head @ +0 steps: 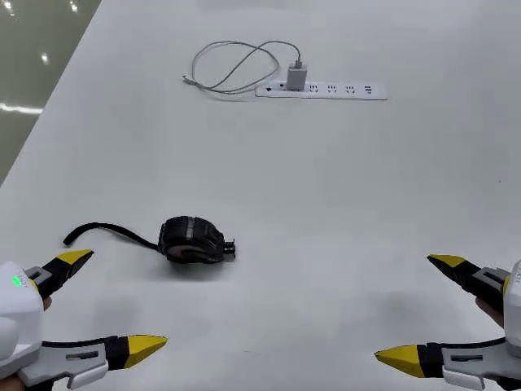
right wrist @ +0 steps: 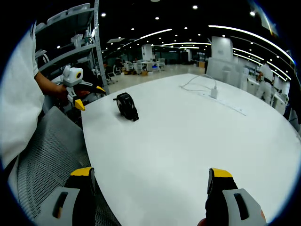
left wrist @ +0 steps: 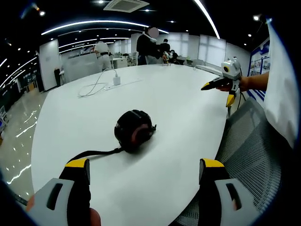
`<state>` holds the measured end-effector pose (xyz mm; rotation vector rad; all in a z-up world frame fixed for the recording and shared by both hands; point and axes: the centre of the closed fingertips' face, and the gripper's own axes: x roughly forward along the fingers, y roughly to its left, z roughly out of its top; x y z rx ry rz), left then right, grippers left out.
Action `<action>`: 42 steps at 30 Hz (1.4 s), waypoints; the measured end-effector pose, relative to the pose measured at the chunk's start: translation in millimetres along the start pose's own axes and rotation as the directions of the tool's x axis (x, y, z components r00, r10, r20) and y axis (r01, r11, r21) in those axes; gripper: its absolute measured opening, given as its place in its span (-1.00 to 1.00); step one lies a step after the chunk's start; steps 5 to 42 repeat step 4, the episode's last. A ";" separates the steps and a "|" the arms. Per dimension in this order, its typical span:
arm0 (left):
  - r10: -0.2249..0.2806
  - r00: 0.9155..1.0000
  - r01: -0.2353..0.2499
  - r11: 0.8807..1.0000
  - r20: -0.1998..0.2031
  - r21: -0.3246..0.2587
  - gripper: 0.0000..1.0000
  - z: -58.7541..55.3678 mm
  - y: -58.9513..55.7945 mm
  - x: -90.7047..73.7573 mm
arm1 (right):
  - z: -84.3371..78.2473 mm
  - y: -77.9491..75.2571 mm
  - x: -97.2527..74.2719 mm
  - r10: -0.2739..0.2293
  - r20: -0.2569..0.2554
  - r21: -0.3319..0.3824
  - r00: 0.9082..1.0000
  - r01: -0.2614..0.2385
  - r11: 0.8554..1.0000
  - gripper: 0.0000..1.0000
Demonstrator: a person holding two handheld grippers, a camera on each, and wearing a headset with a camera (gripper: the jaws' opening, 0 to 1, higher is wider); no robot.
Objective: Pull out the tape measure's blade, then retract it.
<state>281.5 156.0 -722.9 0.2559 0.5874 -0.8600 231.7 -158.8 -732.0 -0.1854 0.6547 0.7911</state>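
Workbench at one moment. The black tape measure (head: 192,239) rested on the white table (head: 326,204), just ahead of the left gripper (head: 114,301) and well apart from the right gripper (head: 417,308). Both grippers were held over the near part of the table with jaws spread wide, grasping nothing. A black wrist strap (head: 102,230) trailed from the case toward the left. The blade appeared to be fully inside the case, though the small tip at the case mouth was hard to resolve. At the far side, a charger (head: 296,77) sat plugged into a white power strip (head: 342,90), its cable (head: 232,69) looped beside it.
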 end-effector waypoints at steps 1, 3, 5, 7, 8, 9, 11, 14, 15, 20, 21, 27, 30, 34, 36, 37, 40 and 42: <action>0.001 1.000 -0.001 1.000 0.001 0.002 0.88 0.2 0.0 0.1 | -0.3 -0.3 0.1 -0.001 -0.001 -0.001 1.000 0.001 1.000 0.98; -0.003 1.000 0.003 1.000 -0.003 0.003 0.89 -0.2 -1.0 0.2 | -0.6 -0.2 0.1 0.001 -0.001 0.000 1.000 -0.001 1.000 0.98; -0.002 1.000 0.002 1.000 -0.001 0.004 0.89 0.2 -0.9 0.1 | -0.7 -0.3 0.2 0.000 -0.001 -0.001 1.000 0.000 1.000 0.98; -0.002 1.000 0.002 1.000 -0.001 0.004 0.89 0.2 -0.9 0.1 | -0.7 -0.3 0.2 0.000 -0.001 -0.001 1.000 0.000 1.000 0.98; -0.002 1.000 0.002 1.000 -0.001 0.004 0.89 0.2 -0.9 0.1 | -0.7 -0.3 0.2 0.000 -0.001 -0.001 1.000 0.000 1.000 0.98; -0.002 1.000 0.002 1.000 -0.001 0.004 0.89 0.2 -0.9 0.1 | -0.7 -0.3 0.2 0.000 -0.001 -0.001 1.000 0.000 1.000 0.98; -0.002 1.000 0.002 1.000 -0.001 0.004 0.89 0.2 -0.9 0.1 | -0.7 -0.3 0.2 0.000 -0.001 -0.001 1.000 0.000 1.000 0.98; -0.002 1.000 0.002 1.000 -0.001 0.004 0.89 0.2 -0.9 0.1 | -0.7 -0.3 0.2 0.000 -0.001 -0.001 1.000 0.000 1.000 0.98; -0.002 1.000 0.002 1.000 -0.001 0.004 0.89 0.2 -0.9 0.1 | -0.7 -0.3 0.2 0.000 -0.001 -0.001 1.000 0.000 1.000 0.98; -0.002 1.000 0.002 1.000 -0.001 0.004 0.89 0.2 -0.9 0.1 | -0.7 -0.3 0.2 0.000 -0.001 -0.001 1.000 0.000 1.000 0.98; -0.002 1.000 0.002 1.000 -0.001 0.004 0.89 0.2 -0.9 0.1 | -0.7 -0.3 0.2 0.000 -0.001 -0.001 1.000 0.000 1.000 0.98; -0.002 1.000 0.002 1.000 -0.001 0.004 0.89 0.2 -0.9 0.1 | -0.7 -0.3 0.2 0.000 -0.001 -0.001 1.000 0.000 1.000 0.98; -0.002 1.000 0.002 1.000 -0.001 0.004 0.89 0.2 -0.9 0.1 | -0.7 -0.3 0.2 0.000 -0.001 -0.001 1.000 0.000 1.000 0.98; -0.002 1.000 0.002 1.000 -0.001 0.004 0.89 0.2 -0.9 0.1 | -0.7 -0.3 0.2 0.000 -0.001 -0.001 1.000 0.000 1.000 0.98; -0.002 1.000 0.002 1.000 -0.001 0.004 0.89 0.2 -0.9 0.1 | -0.7 -0.3 0.2 0.000 -0.001 -0.001 1.000 0.000 1.000 0.98; -0.002 1.000 0.002 1.000 -0.001 0.004 0.89 0.2 -0.9 0.1 | -0.7 -0.3 0.2 0.000 -0.001 -0.001 1.000 0.000 1.000 0.98; -0.002 1.000 0.002 1.000 -0.001 0.004 0.89 0.2 -0.9 0.1 | -0.7 -0.3 0.2 0.000 -0.001 -0.001 1.000 0.000 1.000 0.98; -0.002 1.000 0.002 1.000 -0.001 0.004 0.89 0.2 -0.9 0.1 | -0.7 -0.3 0.2 0.000 -0.001 -0.001 1.000 0.000 1.000 0.98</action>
